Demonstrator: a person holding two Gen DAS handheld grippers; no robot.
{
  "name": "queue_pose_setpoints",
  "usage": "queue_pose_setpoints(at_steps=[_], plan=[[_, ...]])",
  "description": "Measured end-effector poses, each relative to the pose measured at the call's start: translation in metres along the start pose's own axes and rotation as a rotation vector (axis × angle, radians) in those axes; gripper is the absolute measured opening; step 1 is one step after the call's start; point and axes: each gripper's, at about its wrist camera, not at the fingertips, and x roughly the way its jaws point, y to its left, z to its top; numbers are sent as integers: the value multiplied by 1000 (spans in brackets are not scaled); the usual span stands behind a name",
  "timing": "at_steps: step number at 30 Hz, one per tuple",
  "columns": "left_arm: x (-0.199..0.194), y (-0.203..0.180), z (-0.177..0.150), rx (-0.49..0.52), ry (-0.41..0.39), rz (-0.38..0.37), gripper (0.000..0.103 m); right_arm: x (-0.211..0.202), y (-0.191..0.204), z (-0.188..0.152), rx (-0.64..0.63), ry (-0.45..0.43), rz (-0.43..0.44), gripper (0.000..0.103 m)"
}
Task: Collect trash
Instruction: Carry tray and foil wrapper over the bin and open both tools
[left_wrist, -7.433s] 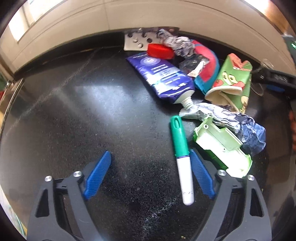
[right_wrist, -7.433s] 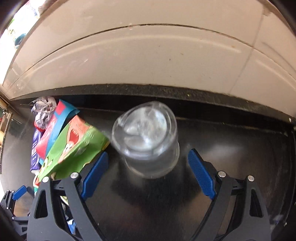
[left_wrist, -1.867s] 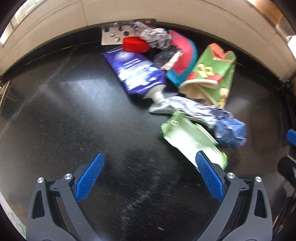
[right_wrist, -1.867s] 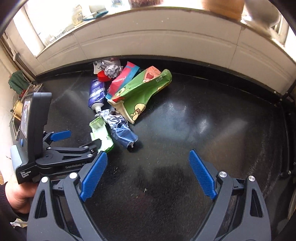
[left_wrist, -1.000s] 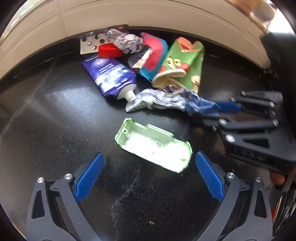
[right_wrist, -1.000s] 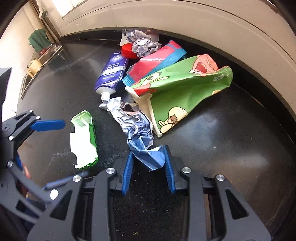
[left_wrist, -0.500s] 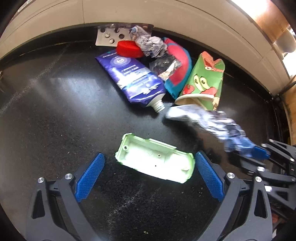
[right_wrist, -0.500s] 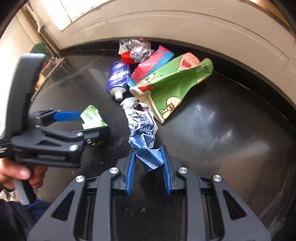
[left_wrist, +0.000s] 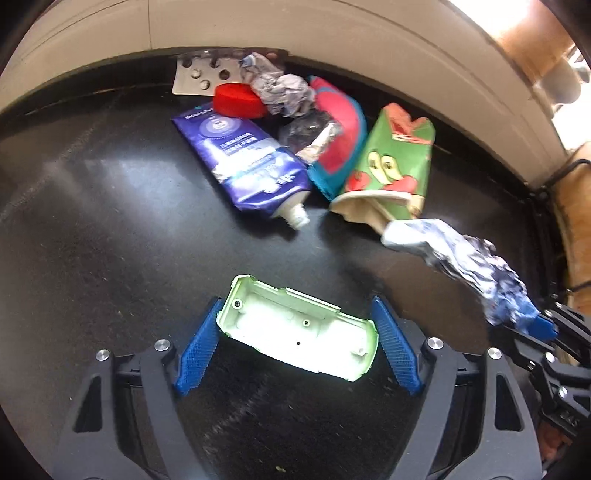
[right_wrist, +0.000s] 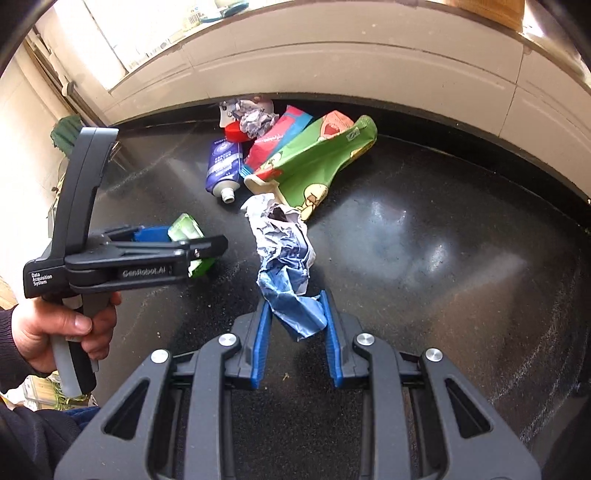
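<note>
Currently I log the right gripper clamped on the blue end of a crumpled foil wrapper, whose silver length stretches forward past the fingertips, lifted off the black countertop. My left gripper has just been closing; its jaws stand fairly wide with a pale green plastic shell lying hollow-side up between them. The left blue pad sits at the shell's left end and the right pad at its right end; whether either presses on it I cannot tell. Ahead of the left fingers, well beyond the shell: a blue tube with its uncapped nozzle toward the fingers, a red cap, a blister pack against the back wall, a wad of crumpled paper, a red-and-teal packet, and to the right of it a green cartoon-printed pouch. A hand grips the left tool's handle.
</note>
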Motion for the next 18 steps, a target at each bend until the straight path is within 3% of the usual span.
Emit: queue_pose_setpoints(at_steps=[10,18], plan=[[-54,0,-31,74,-50,32,77,-20,22,0,-10,-43,-15,27],[-100,21,-60,102,-105,80,77,-37,65,-3,-56,-79,-23,27]])
